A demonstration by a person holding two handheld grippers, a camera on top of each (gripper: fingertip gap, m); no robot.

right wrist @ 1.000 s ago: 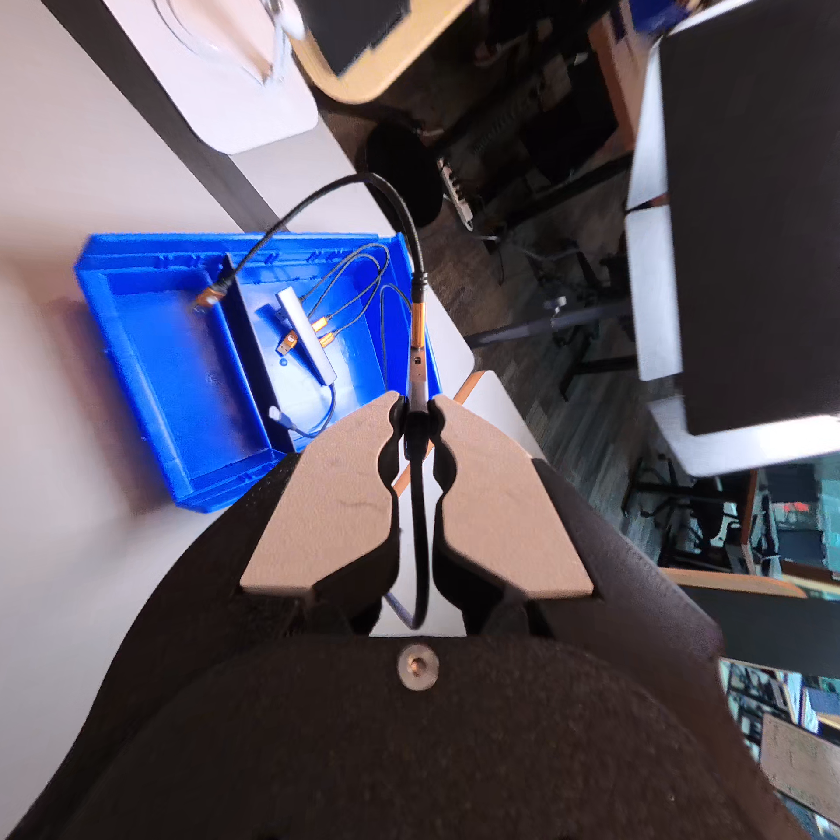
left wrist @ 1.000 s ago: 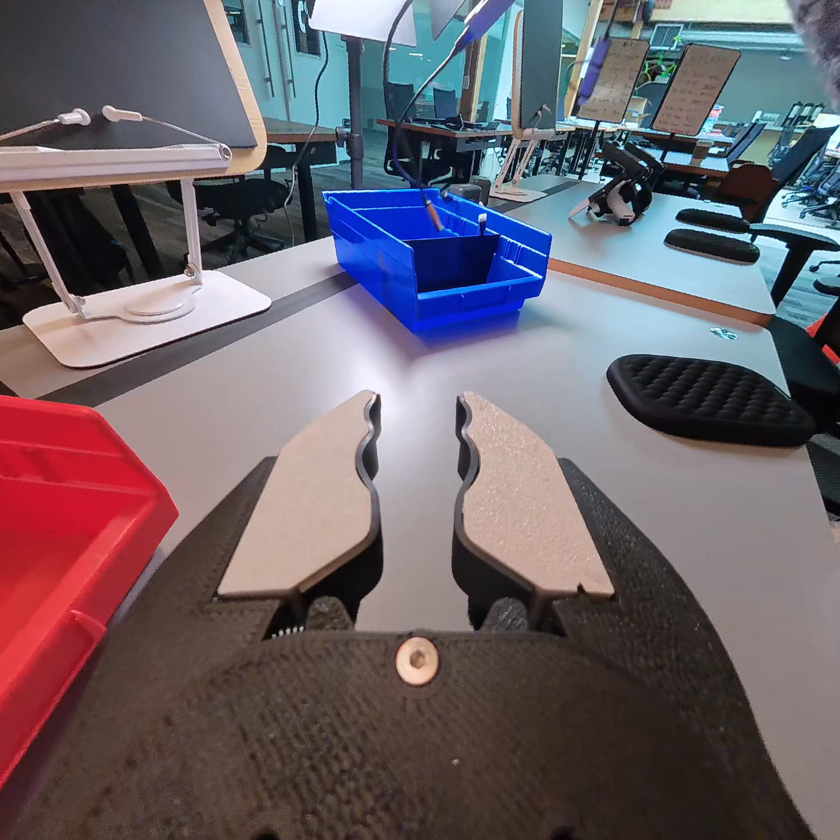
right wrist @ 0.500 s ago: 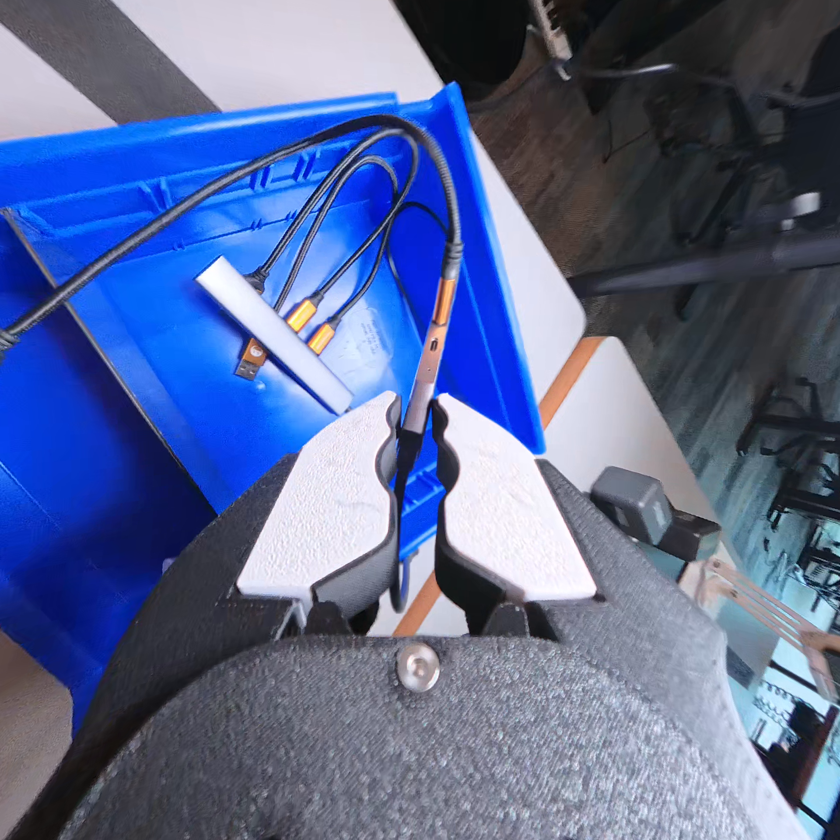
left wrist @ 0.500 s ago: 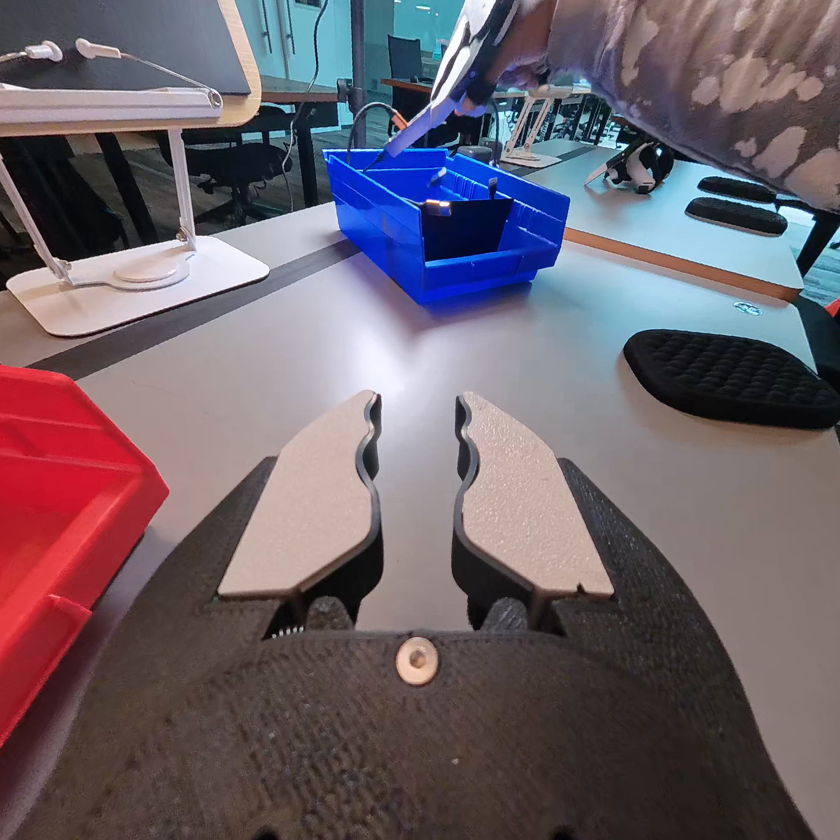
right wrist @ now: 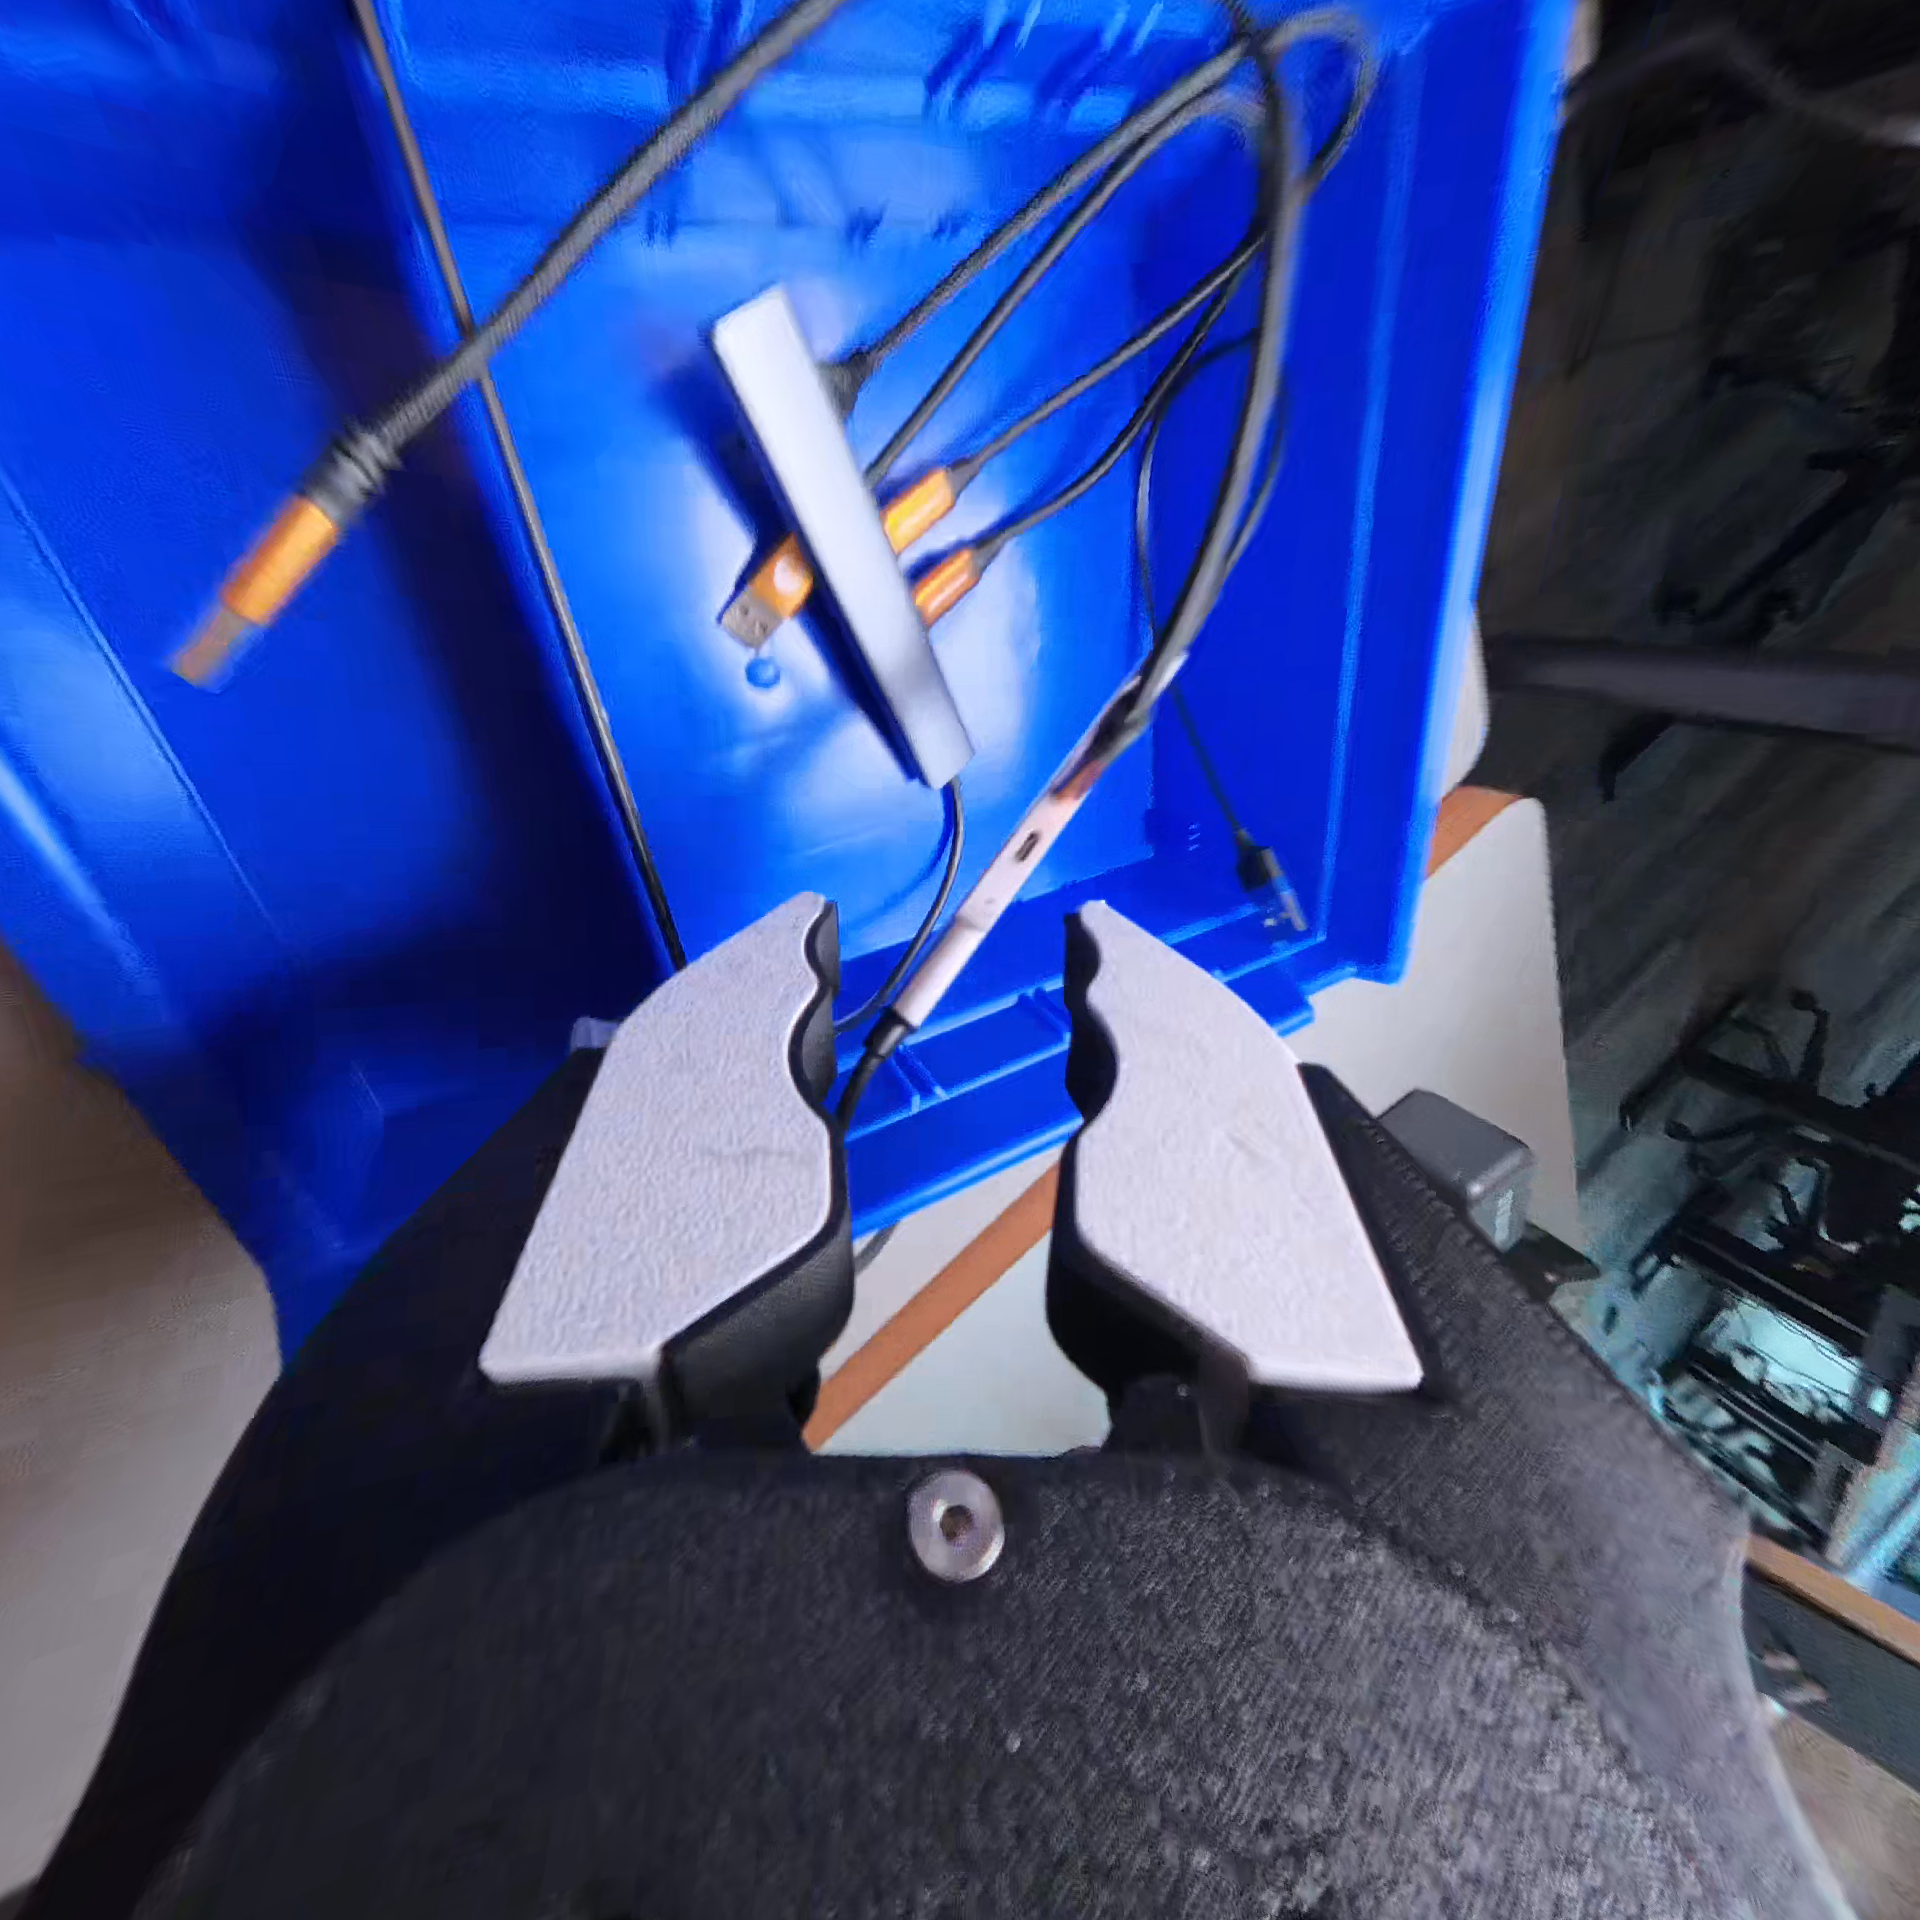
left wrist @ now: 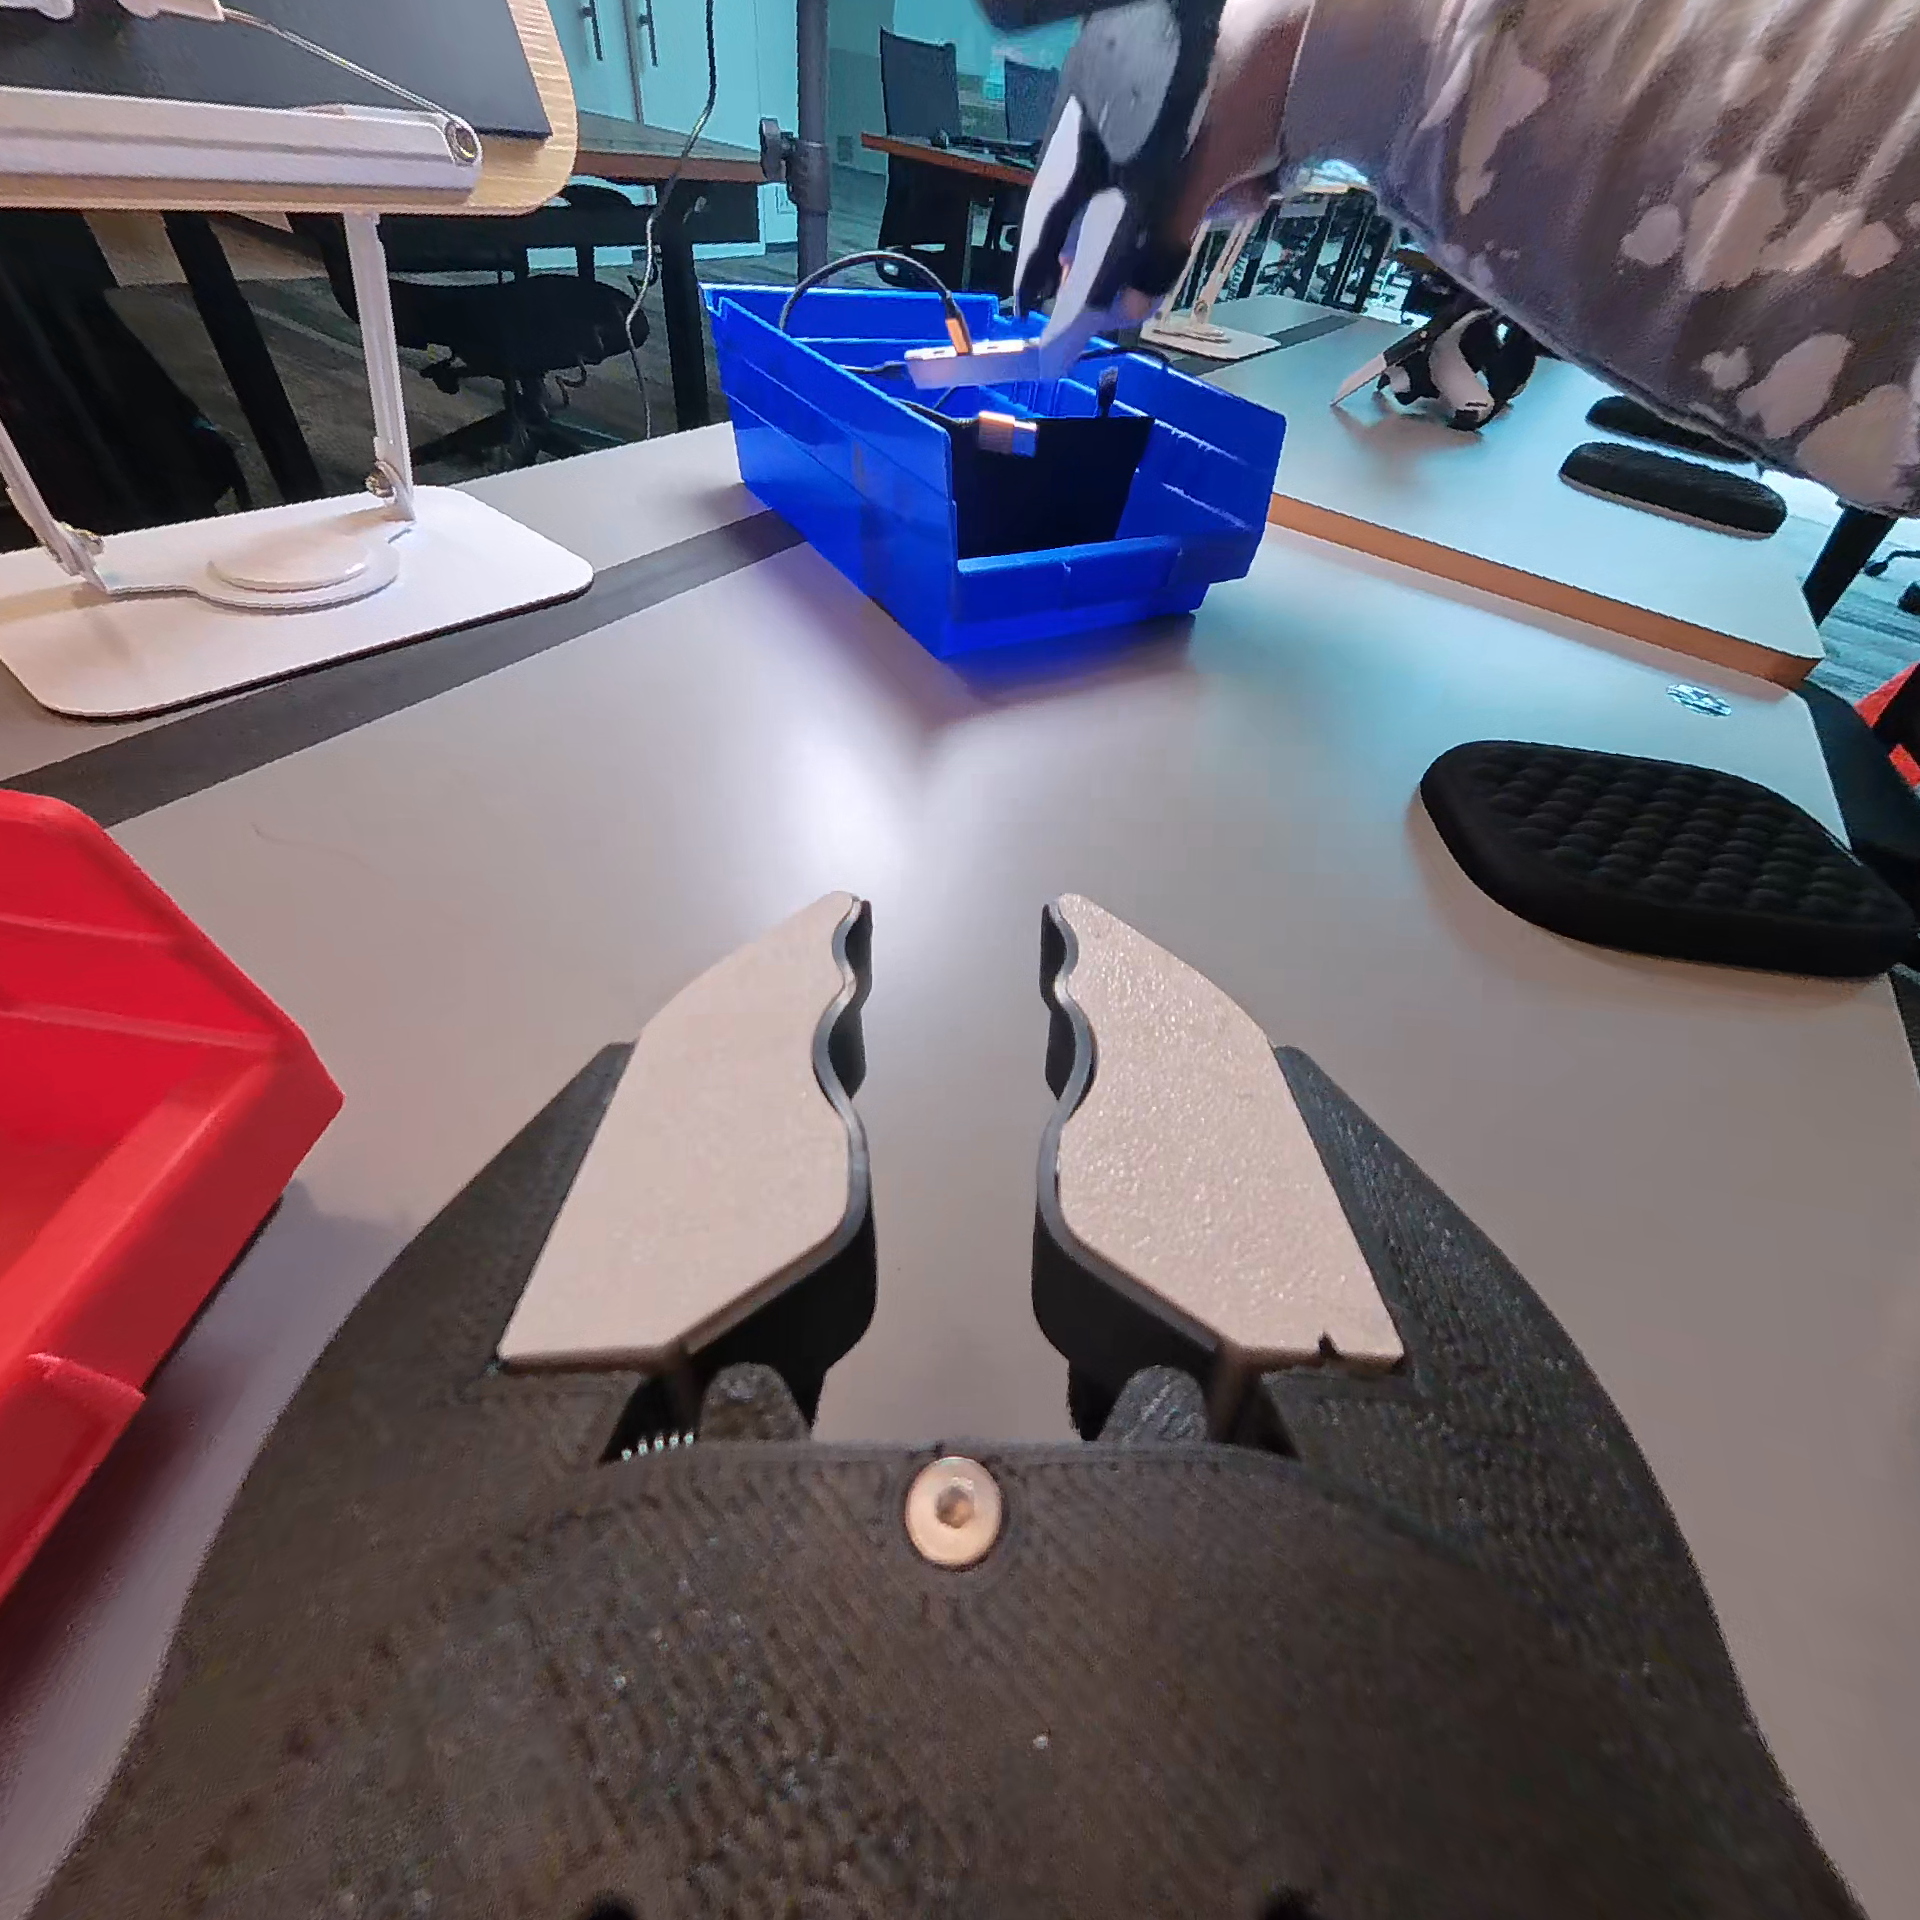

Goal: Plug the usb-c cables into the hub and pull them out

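Observation:
The blue bin point(right wrist: 1434, 520) fills the right wrist view. My right gripper point(right wrist: 951, 920) is open just above its rear compartment. A slim silver hub point(right wrist: 1023, 842) hangs tilted between and just beyond the fingertips, with a black cable at each end. A second silver hub point(right wrist: 842, 530) lies on the bin floor with orange-plug cables point(right wrist: 914, 514) in its side. A loose orange plug point(right wrist: 281, 571) hangs over the bin's divider. My left gripper point(left wrist: 951, 914) is open and empty, low over the grey table point(left wrist: 623, 852). From there the right gripper point(left wrist: 1081, 291) shows over the blue bin point(left wrist: 987, 561).
A red bin point(left wrist: 114, 1101) sits close at the left. A black padded rest point(left wrist: 1662, 852) lies at the right. A white stand base point(left wrist: 281, 582) is at the far left. A person's patterned sleeve point(left wrist: 1610, 177) reaches over from the upper right. My hands' fingertips stand some 45 cm from each other.
My right gripper has come down toward the blue bin and opened, letting go of the slim silver hub it held. My left gripper has stayed open over the table.

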